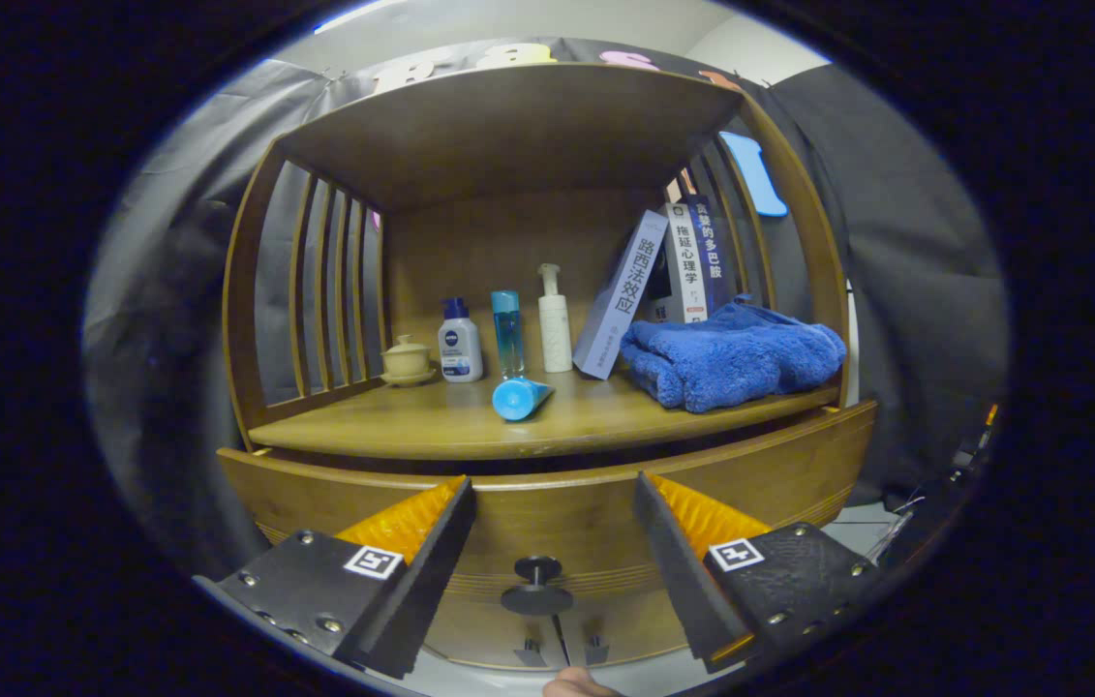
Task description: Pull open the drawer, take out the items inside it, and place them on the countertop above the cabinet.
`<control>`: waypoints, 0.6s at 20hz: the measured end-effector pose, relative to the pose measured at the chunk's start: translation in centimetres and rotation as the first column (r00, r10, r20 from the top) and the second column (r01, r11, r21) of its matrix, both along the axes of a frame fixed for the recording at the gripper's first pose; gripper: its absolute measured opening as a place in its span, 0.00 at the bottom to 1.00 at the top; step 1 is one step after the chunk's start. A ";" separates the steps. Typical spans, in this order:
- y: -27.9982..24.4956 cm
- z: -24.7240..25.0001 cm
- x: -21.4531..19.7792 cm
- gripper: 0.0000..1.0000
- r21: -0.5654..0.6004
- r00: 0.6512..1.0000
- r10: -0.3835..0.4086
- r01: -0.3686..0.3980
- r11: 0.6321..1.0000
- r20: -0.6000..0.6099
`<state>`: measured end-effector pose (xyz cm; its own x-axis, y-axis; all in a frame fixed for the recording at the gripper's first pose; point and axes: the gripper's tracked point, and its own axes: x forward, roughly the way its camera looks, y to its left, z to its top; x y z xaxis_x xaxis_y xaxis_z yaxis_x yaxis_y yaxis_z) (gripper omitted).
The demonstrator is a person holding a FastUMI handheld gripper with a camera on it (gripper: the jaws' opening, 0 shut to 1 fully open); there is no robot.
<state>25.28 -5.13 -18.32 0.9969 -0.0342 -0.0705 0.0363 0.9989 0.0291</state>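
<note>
The gripper [552, 494] is spread wide, grasping nothing; the wooden drawer's [315, 494] round dark knob [536, 585] sits between its fingers, toward six o'clock, untouched.

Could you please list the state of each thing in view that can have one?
drawer: pulled slightly out
drawer knob: ungrasped, between the fingers
gripper: open
blue tube: lying down
pump bottle: upright
towel: crumpled
books: leaning
lidded cup: lid on
</note>
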 end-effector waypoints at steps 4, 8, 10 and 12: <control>0.0 0.0 1.5 0.99 -0.001 1.000 0.004 -0.004 1.000 0.000; -0.1 -0.3 2.6 0.99 -0.060 1.000 0.004 -0.005 0.998 -0.017; 0.0 -1.3 2.2 0.99 -0.104 0.997 -0.016 0.008 0.995 -0.077; 0.1 -1.7 1.1 0.99 -0.126 0.992 -0.028 0.013 0.992 -0.120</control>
<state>26.38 -5.02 -19.99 0.9803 -0.0710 -0.1844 0.0528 0.9934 -0.1016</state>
